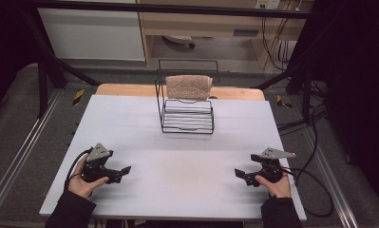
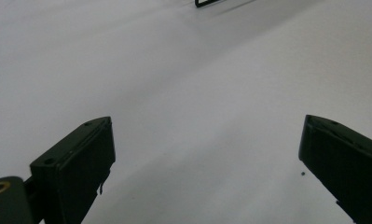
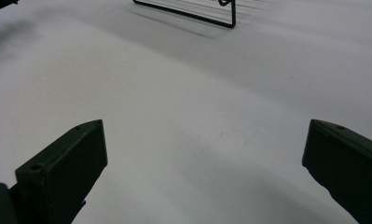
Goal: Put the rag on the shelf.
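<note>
A black wire rack (image 1: 186, 102) stands at the middle back of the white table (image 1: 177, 156), with a folded tan towel (image 1: 189, 87) draped over its top bar. My left gripper (image 1: 124, 171) rests low over the table's front left, held by a hand, jaws pointing toward the centre. In the left gripper view the left gripper (image 2: 207, 154) is open over bare white surface. My right gripper (image 1: 238, 173) mirrors it at the front right, and in its own view the right gripper (image 3: 207, 158) is open, nothing between the jaws. The rack's base (image 3: 188, 9) lies ahead.
The table's wooden back edge (image 1: 125, 89) shows behind the white top. Cables (image 1: 310, 185) trail off the right side. A black frame and metal rails surround the table, with shelving and wires behind.
</note>
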